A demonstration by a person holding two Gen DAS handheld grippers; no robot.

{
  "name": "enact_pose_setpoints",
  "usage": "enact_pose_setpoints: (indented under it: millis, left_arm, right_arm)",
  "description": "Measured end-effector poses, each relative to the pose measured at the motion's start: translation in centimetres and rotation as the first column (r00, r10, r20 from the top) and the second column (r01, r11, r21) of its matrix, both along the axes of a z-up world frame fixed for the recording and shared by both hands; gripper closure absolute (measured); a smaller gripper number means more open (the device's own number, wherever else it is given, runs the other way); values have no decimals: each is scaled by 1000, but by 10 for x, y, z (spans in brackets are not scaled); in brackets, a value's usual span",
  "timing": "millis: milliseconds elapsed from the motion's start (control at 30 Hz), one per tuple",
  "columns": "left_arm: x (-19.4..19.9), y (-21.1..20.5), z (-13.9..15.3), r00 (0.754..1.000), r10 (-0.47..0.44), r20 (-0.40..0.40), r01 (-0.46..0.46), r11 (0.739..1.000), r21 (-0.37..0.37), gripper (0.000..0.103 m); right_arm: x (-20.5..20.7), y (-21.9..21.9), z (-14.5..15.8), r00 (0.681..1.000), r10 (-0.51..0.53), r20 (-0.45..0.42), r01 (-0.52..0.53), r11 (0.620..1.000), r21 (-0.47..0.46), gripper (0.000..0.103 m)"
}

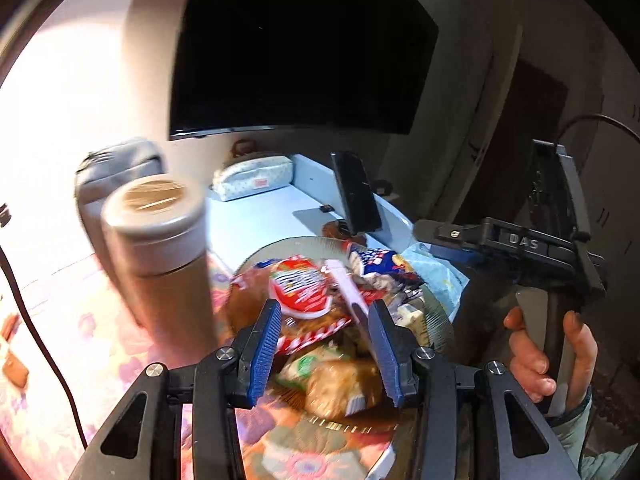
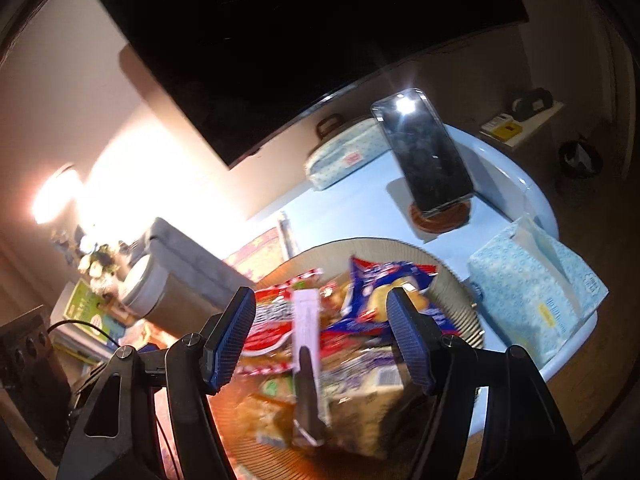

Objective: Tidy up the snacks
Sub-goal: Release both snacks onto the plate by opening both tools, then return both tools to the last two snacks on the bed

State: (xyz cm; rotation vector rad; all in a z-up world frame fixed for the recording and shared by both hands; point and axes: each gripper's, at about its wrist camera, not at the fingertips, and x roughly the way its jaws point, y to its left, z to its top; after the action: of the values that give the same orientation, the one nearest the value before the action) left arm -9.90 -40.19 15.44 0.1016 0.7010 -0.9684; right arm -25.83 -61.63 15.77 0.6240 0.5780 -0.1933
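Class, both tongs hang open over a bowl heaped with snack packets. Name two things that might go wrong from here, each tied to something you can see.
1. The snack packets are heaped loosely in the bowl; the open right tongs might grab several or spill one over the rim.
2. The lidded jar stands close beside the left tongs, so a sideways swing could topple it.

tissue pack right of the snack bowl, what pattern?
Light blue with small white ring shapes on the tissue pack; clearest in the right wrist view.
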Motion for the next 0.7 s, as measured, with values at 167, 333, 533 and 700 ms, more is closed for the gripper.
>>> enact_pose_setpoints:
  millis: [167, 333, 533, 700]
  left_arm:
    - [2, 48, -1, 997, 80, -1, -80, 997, -4, 58]
    - [12, 106, -10, 980, 200, -8, -200, 980, 3, 57]
    - [34, 197, -33, 910, 414, -16, -413, 910, 48, 56]
    - [49, 254, -65, 801, 598, 41, -597, 790, 142, 56]
  right_arm:
    - [3, 41, 9, 997, 77, 11, -77, 997, -33, 31]
    - [17, 95, 9, 979, 202, -10, -202, 977, -69, 30]
    - [47, 176, 0, 917, 392, -79, -399, 908, -127, 29]
    - [85, 243, -28, 848, 506, -157, -524, 844, -112, 29]
